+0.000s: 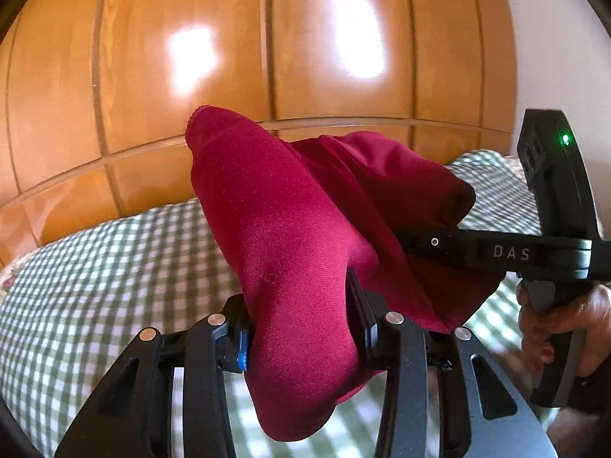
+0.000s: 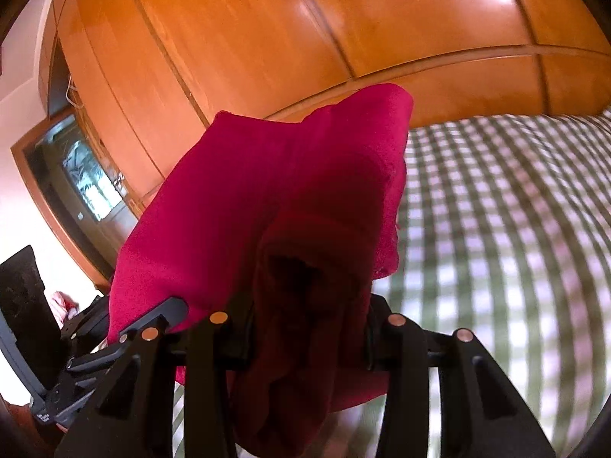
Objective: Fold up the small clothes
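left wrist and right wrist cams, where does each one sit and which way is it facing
Left wrist: sits on the left gripper, looks forward over the checked bedcover to the wooden wardrobe; its fingers clamp the red garment, and the right gripper with the person's hand enters from the right.
Right wrist: sits on the right gripper, faces the same wardrobe and a glass door; the left gripper shows at lower left.
Shared: garment, bedcover, wardrobe, each other's gripper.

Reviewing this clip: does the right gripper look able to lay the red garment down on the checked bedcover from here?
Probably yes. The right gripper and left gripper both look shut on the red garment, held above the checked bedcover. Nothing shows between cloth and cover, though the hanging fabric hides the patch directly beneath.
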Demonstrator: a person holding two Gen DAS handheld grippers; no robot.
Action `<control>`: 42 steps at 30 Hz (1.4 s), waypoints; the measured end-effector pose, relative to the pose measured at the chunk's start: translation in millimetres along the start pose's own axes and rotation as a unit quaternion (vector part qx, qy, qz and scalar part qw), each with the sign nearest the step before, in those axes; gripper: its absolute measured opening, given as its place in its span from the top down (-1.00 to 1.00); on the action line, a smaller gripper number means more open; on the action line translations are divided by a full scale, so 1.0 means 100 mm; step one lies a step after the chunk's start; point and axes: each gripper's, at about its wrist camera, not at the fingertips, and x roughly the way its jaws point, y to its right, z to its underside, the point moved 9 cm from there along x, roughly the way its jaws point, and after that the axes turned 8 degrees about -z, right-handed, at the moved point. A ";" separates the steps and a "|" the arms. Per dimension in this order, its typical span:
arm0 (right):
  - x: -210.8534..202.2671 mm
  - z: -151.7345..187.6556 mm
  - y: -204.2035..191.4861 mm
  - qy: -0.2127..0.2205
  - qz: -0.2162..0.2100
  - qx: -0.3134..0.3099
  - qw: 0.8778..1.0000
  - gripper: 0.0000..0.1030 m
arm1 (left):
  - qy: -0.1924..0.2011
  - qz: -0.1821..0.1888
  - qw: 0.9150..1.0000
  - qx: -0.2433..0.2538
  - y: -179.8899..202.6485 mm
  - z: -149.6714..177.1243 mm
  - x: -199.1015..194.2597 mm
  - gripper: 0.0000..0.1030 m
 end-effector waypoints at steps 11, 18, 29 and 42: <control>1.13 -0.52 0.31 -0.019 0.028 -0.022 0.999 0.23 | -0.028 -0.080 0.996 -0.024 -0.66 -0.20 1.08 0.22; 1.45 -0.40 0.60 -0.048 0.084 -0.017 0.995 0.11 | -0.100 -0.077 0.988 -0.089 -0.93 0.10 1.55 -0.01; 0.94 -0.30 0.67 -0.002 0.152 -0.005 0.988 -0.34 | -0.070 -0.086 0.986 -0.123 -1.03 0.15 1.21 -0.11; 0.52 -0.18 0.12 0.062 0.201 -0.108 0.972 -0.90 | -0.022 -0.168 0.979 -0.117 -1.00 0.16 0.67 -0.79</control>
